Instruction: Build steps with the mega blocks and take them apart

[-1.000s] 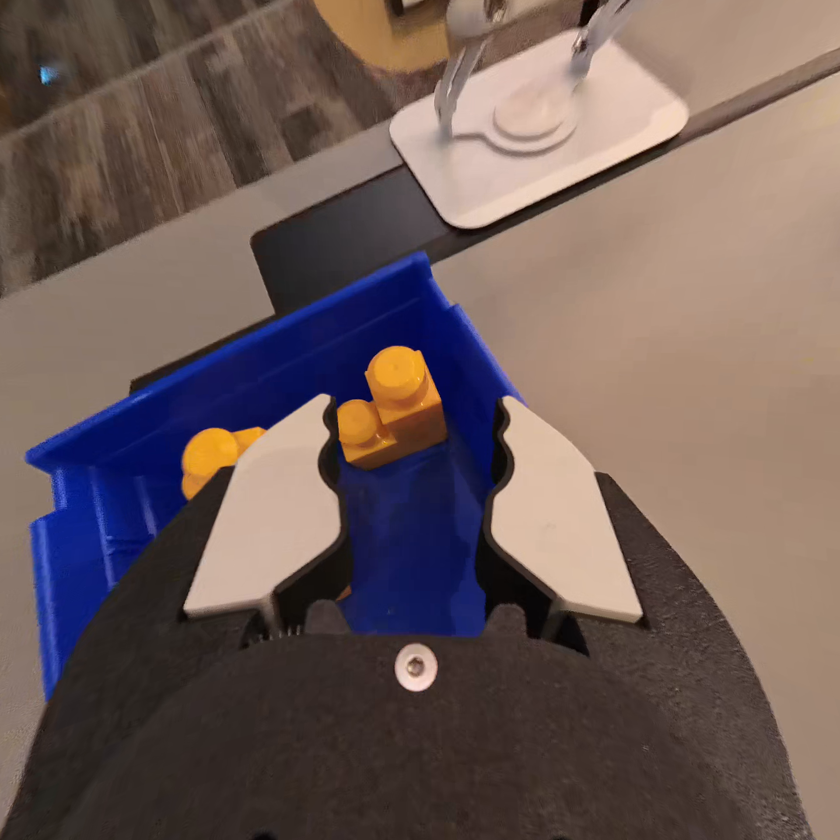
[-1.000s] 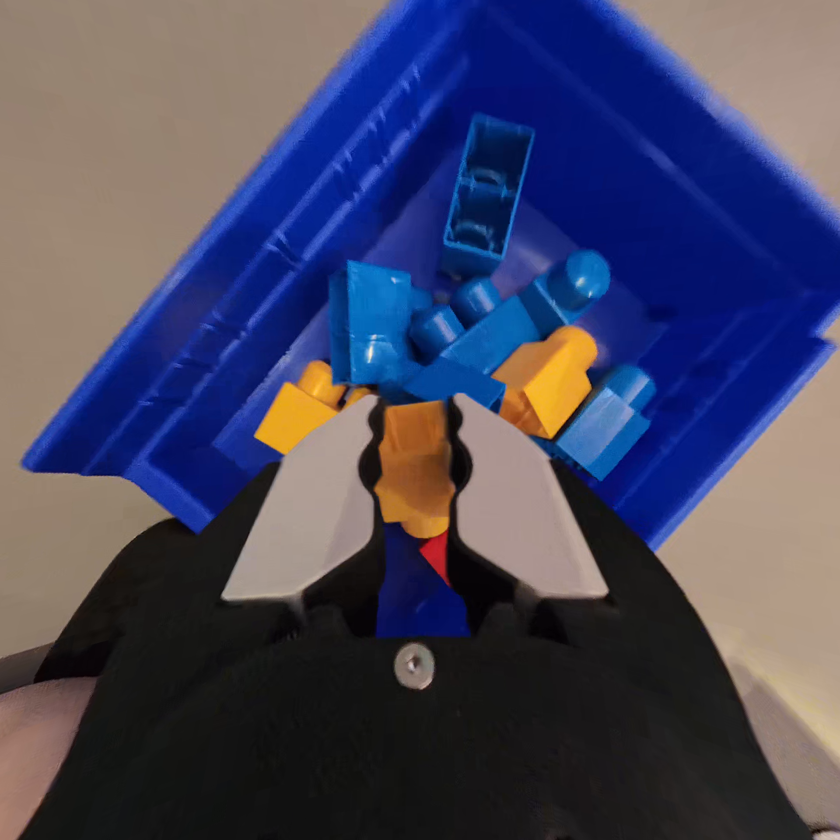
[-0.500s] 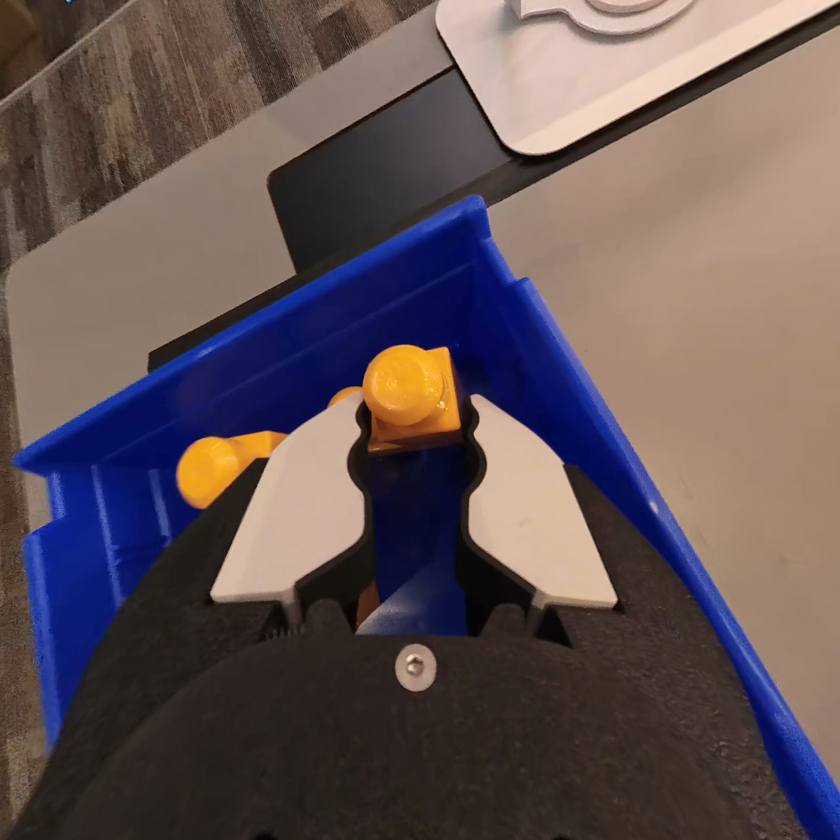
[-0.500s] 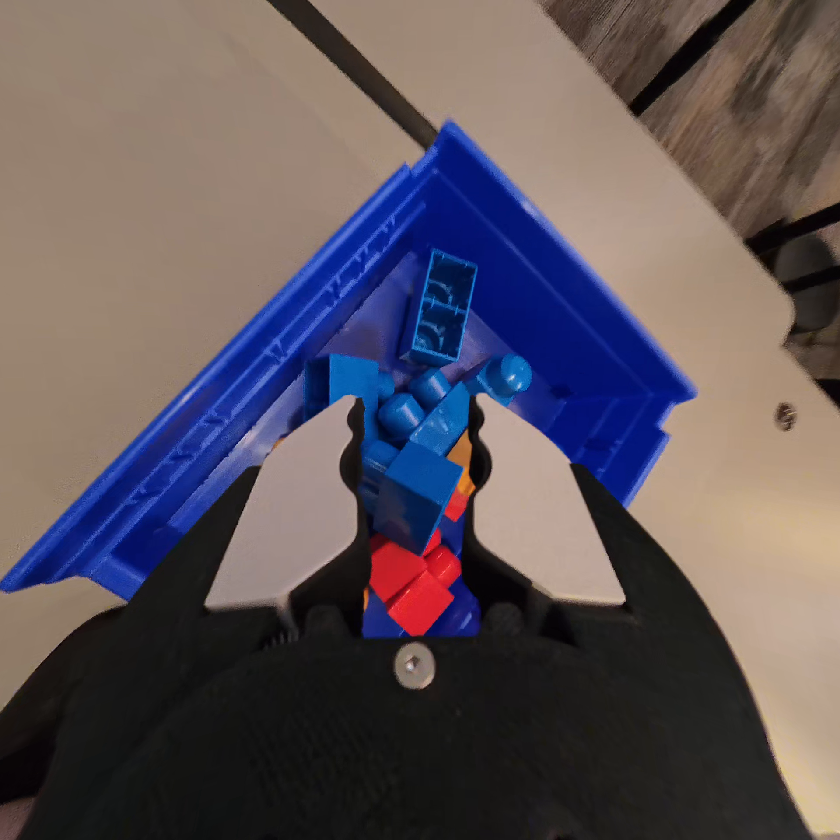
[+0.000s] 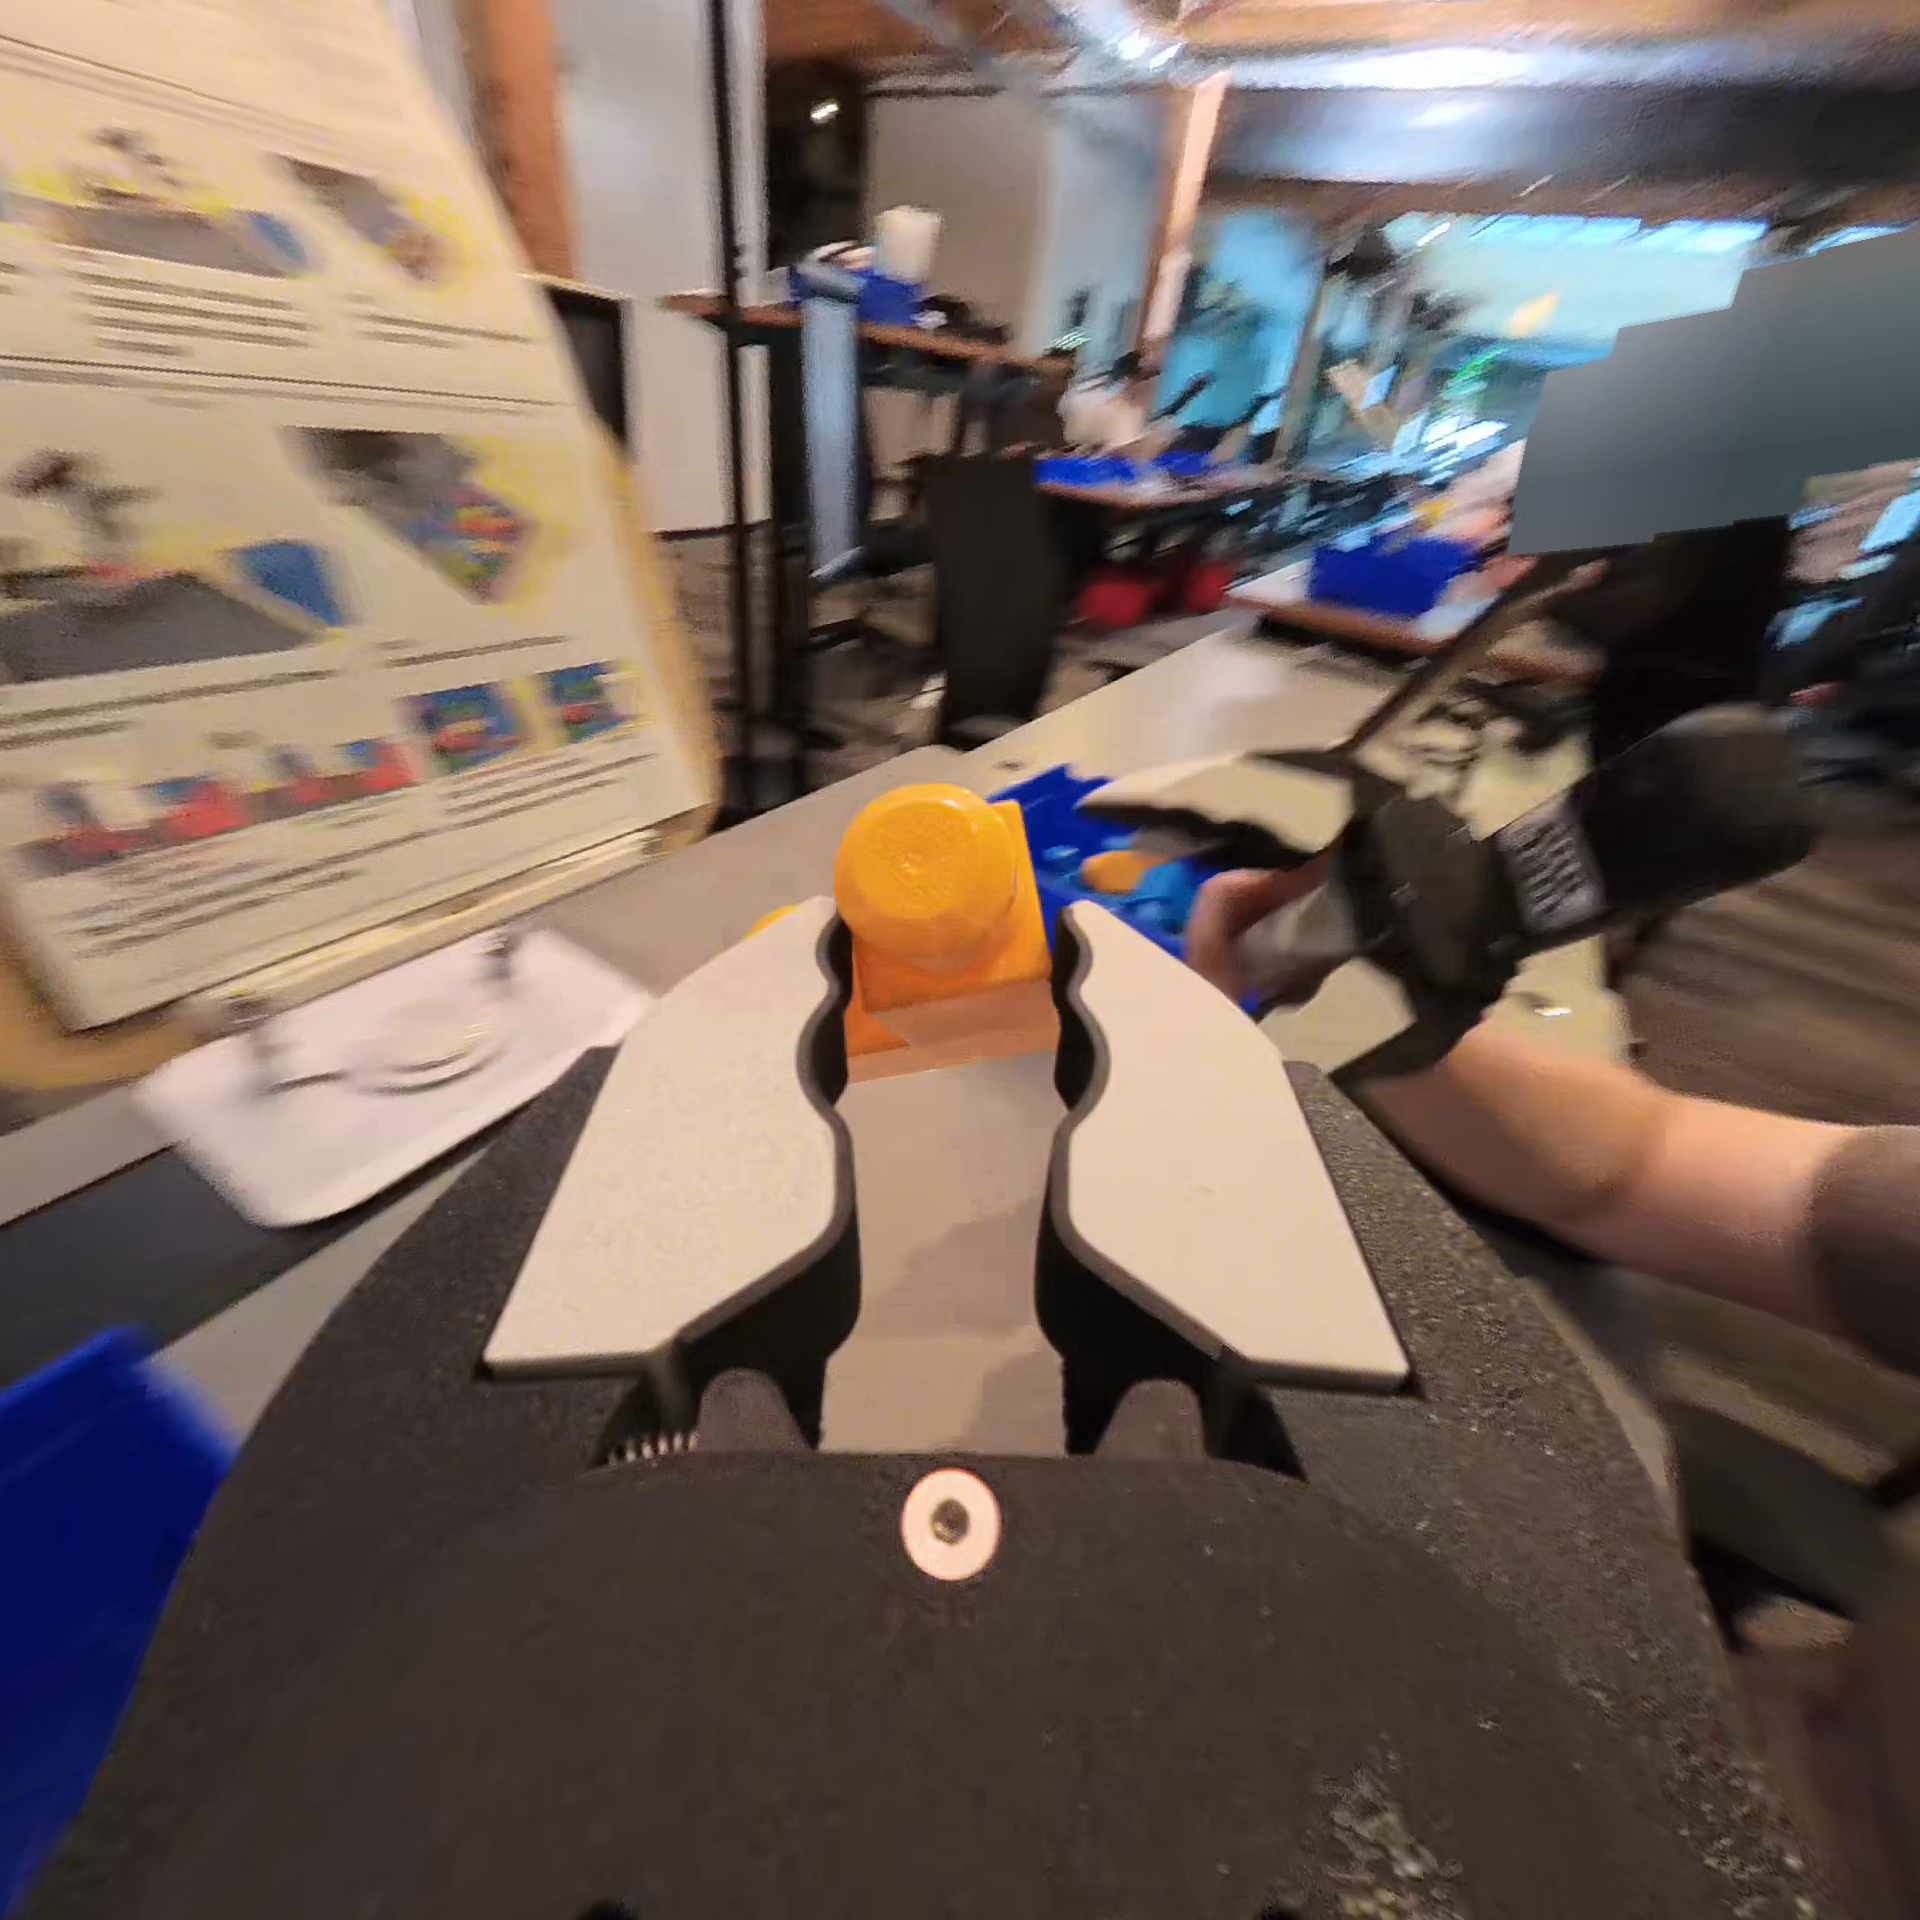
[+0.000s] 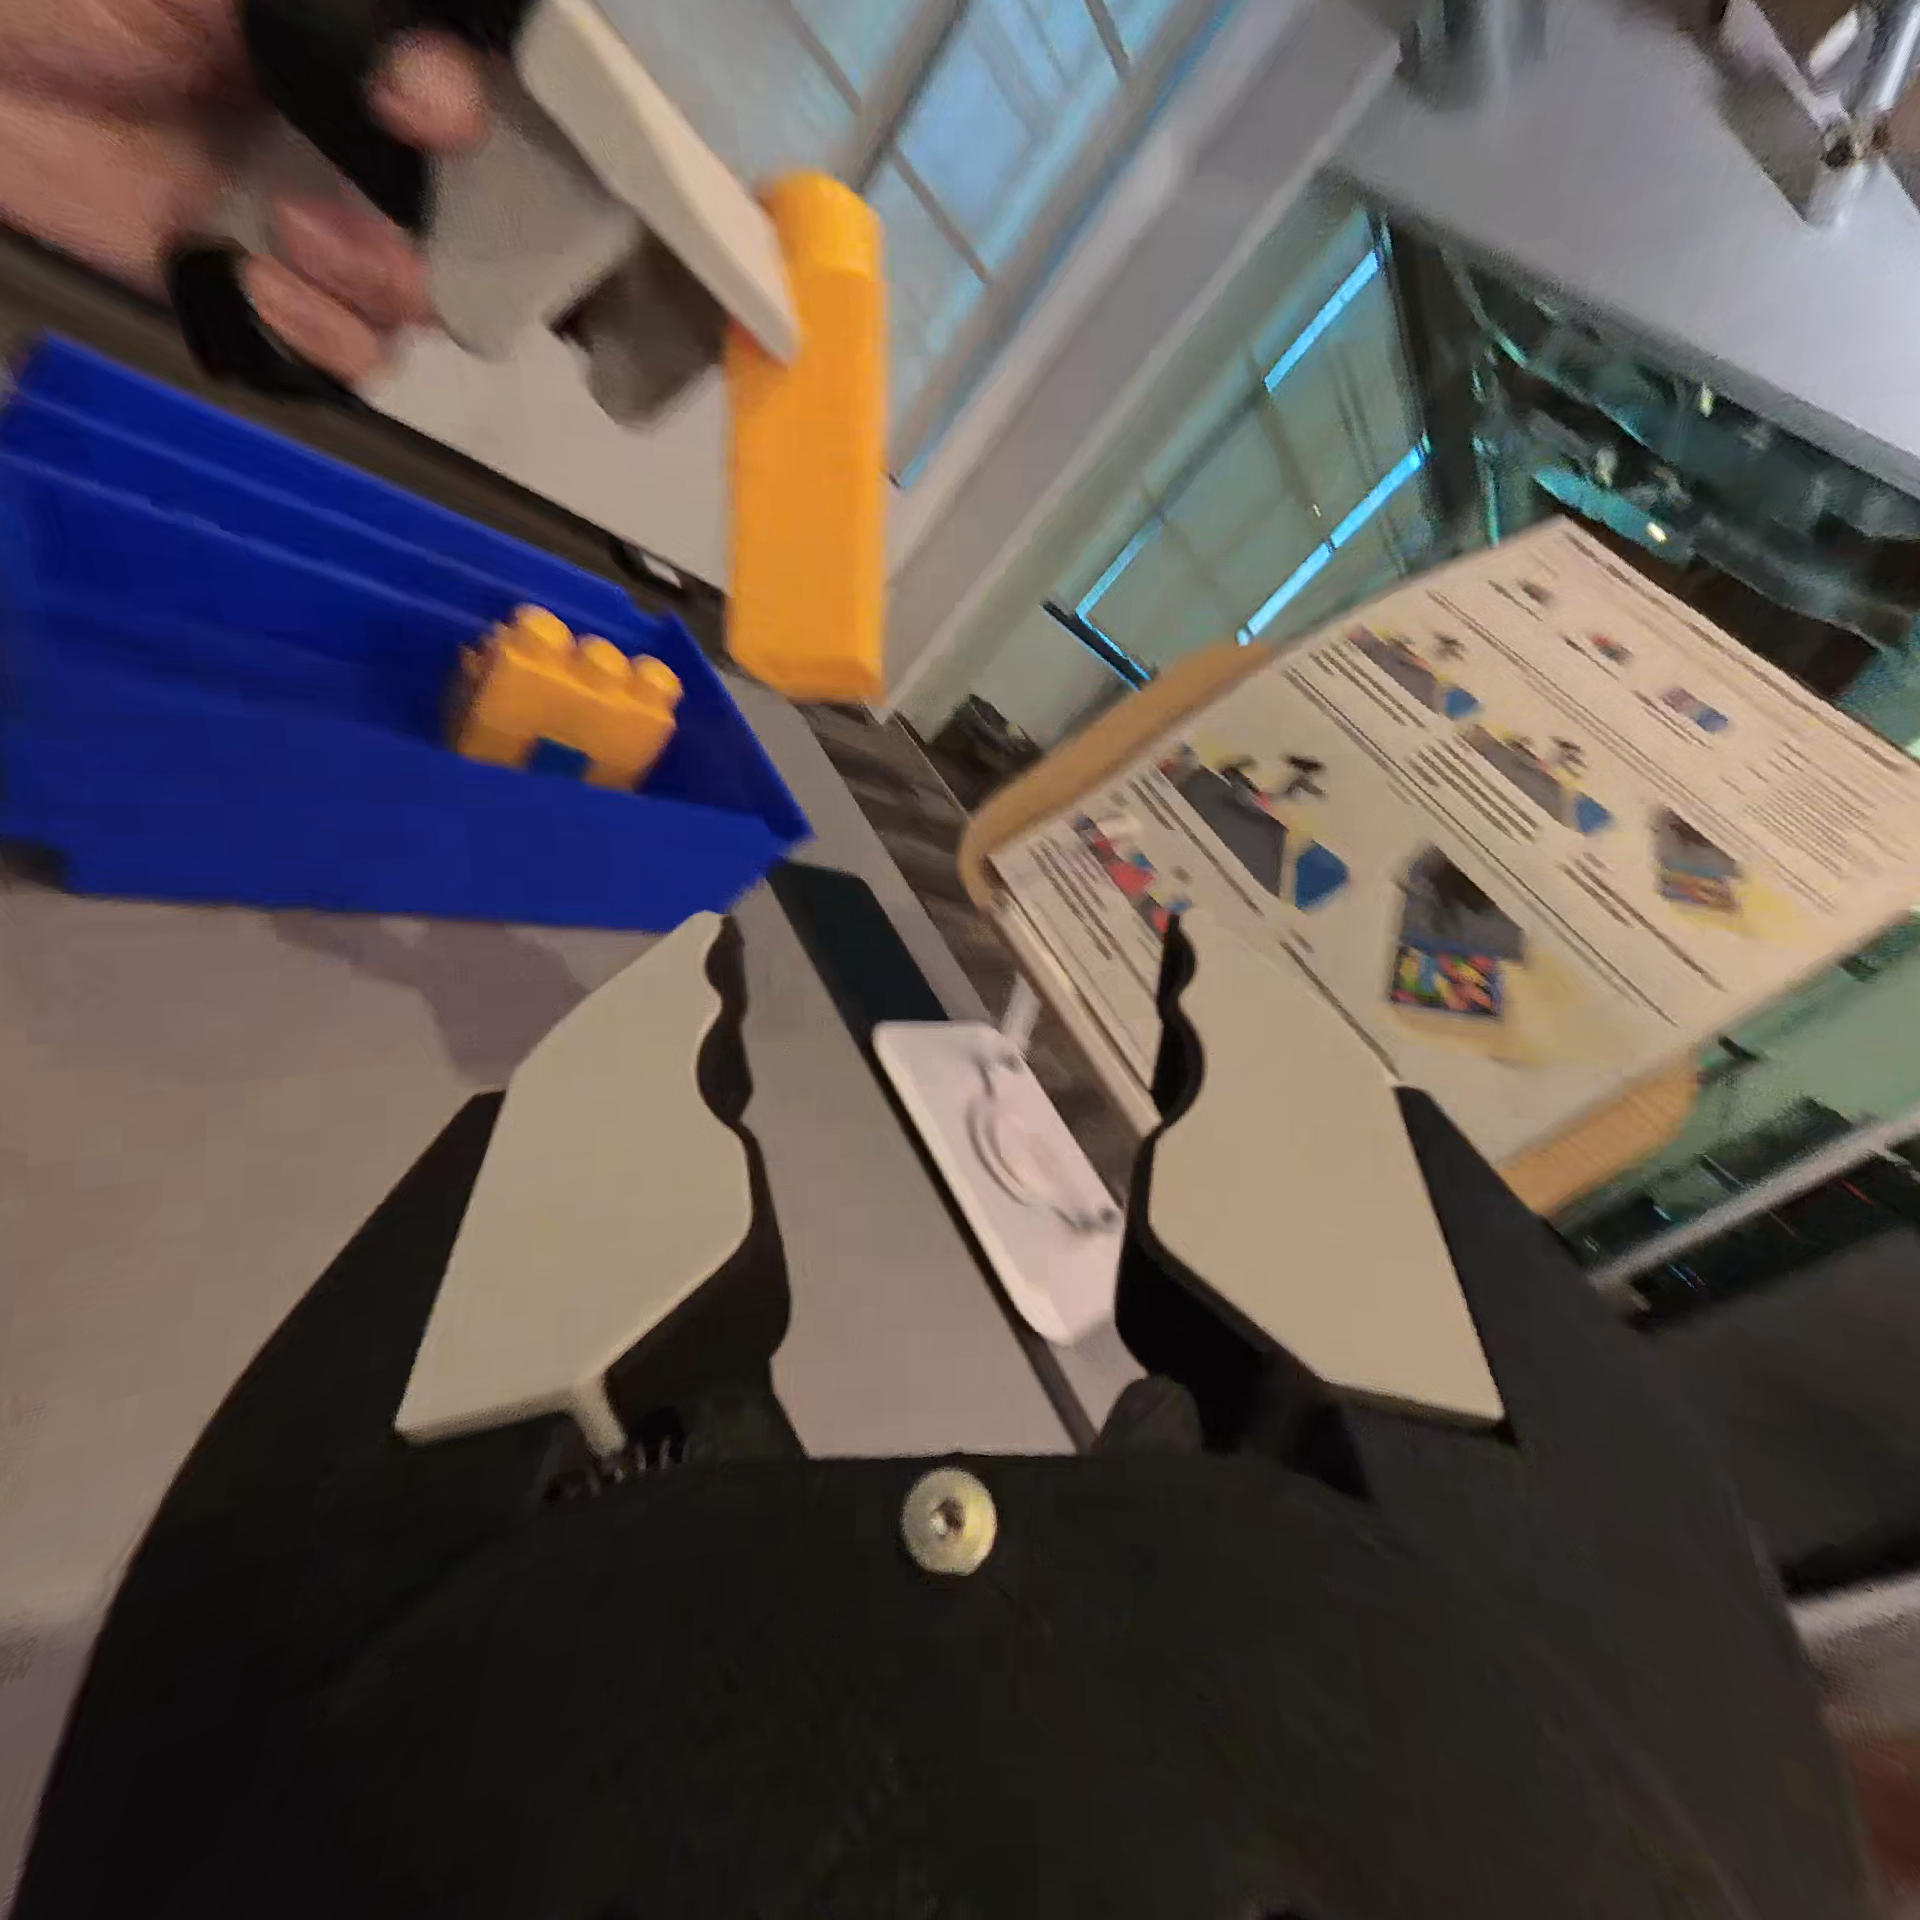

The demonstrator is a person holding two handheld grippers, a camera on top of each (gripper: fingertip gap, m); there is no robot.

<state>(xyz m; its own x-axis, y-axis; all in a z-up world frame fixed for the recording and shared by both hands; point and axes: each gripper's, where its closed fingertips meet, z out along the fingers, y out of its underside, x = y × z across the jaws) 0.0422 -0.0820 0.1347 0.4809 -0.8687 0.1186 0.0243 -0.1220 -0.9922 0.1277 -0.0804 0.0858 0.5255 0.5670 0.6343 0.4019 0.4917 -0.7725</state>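
Observation:
My left gripper (image 5: 943, 940) is shut on an orange mega block (image 5: 925, 883) and holds it up in the air, stud facing the camera. In the right wrist view this long orange block (image 6: 805, 468) hangs from the left gripper (image 6: 764, 312), above a blue bin (image 6: 260, 790) that holds an orange stepped block stack (image 6: 566, 696). My right gripper (image 6: 948, 935) is open and empty above the grey table. In the left wrist view it (image 5: 1143, 821) hovers over a second blue bin (image 5: 1039, 821) with blue and orange blocks.
A large instruction poster (image 5: 281, 499) stands on a white base plate (image 5: 395, 1049) at the table's back edge; it also shows in the right wrist view (image 6: 1455, 810). A person's forearm (image 5: 1558, 1174) reaches in from the right. A blue bin corner (image 5: 83, 1507) is at lower left. Across from one pair of fingers to the other is roughly 12 cm.
My left gripper closed on the orange block and lifted it out of its bin. My right gripper released its orange block, opened, and rose away from its bin. Both views swung upward.

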